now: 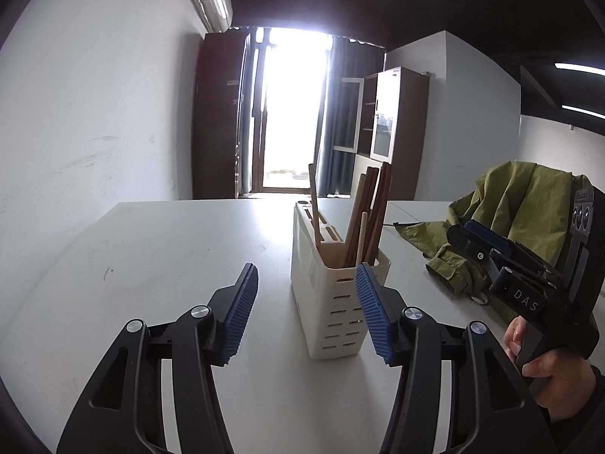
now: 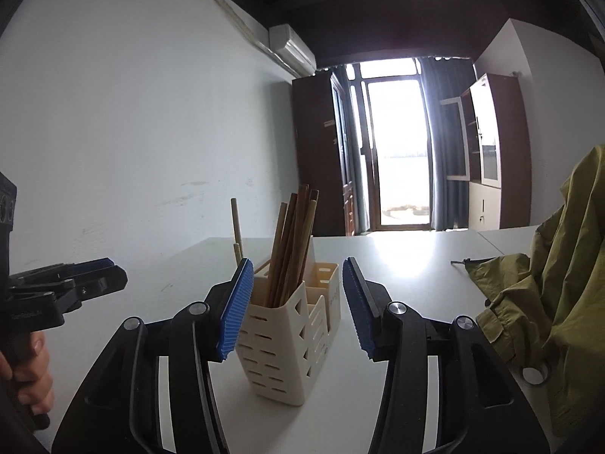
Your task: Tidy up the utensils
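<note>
On the white table, at my twelve o'clock, stands the cream utensil holder full of chopsticks. My left gripper and right gripper both gape, holding nothing.

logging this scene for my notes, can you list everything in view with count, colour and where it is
utensil holder: one, cream, slotted, standing on the table in front of both claws
chopsticks: a bundle, brown and tan wood, upright in the holder's near compartment; exact count unclear
single sticks: two, pale wood, in the holder's far slots
table: one, white
jacket: one, olive green, heaped on the table's right side
cabinets: two, brown, either side of the bright glass door
air conditioner: one, white, high on the wall
left claw: one, black with blue pads, open, empty
right claw: one, black with blue pads, open, empty
hands: two, each gripping a claw handle
</note>
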`<state>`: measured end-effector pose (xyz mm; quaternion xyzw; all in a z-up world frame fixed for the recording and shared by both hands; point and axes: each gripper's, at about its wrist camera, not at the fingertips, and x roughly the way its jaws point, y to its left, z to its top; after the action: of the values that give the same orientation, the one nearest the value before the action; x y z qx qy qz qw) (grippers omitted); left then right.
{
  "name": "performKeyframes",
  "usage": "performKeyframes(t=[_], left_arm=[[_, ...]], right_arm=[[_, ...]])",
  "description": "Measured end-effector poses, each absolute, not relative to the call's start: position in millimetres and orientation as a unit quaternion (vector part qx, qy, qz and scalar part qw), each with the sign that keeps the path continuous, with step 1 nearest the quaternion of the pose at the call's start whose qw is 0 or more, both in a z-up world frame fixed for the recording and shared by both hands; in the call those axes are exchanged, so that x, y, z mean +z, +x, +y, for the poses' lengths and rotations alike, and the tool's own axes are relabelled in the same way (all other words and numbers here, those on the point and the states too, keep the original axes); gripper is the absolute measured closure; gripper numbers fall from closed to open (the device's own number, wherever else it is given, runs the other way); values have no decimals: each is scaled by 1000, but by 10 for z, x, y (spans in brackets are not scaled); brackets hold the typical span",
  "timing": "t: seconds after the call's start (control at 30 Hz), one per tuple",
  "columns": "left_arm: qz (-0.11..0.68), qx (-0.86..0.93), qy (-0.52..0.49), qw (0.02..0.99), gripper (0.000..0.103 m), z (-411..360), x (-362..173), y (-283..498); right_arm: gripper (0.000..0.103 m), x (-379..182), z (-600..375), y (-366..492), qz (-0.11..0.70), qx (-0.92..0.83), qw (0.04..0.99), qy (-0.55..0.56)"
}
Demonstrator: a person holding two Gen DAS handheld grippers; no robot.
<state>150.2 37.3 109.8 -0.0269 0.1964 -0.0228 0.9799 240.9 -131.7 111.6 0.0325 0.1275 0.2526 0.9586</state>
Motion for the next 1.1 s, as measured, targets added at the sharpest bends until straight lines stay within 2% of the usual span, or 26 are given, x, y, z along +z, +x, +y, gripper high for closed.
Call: performKeyframes(t=[0.07, 0.23, 0.3, 0.47, 0.53, 0.6, 0.77, 1.1], left_arm=[[215, -35, -21, 976, 45, 337, 1059, 1473], [226, -41, -13, 973, 30, 279, 972, 1271], [230, -41, -25, 972, 27, 290, 916, 1193], [235, -48, -17, 971, 18, 249, 786, 1007], [229, -49, -22, 972, 9, 249, 723, 936], [221, -52, -35, 973, 6, 277, 631, 877], [224, -34, -5, 974, 6, 252, 520, 868], [230, -36, -17, 972, 6, 385, 537, 881]], right_arm=[[44, 1064, -1344, 2372, 151, 254, 955, 25], [38, 937, -1468, 2253, 196, 242, 950, 18], [37, 902, -1493, 2210, 210, 241, 948, 14], [25, 845, -1511, 2070, 228, 240, 943, 2], [20, 821, -1517, 2009, 230, 241, 943, -3], [15, 793, -1518, 1906, 232, 244, 942, 1], [7, 729, -1506, 1816, 235, 245, 941, -9], [5, 700, -1444, 1732, 227, 255, 940, -29]])
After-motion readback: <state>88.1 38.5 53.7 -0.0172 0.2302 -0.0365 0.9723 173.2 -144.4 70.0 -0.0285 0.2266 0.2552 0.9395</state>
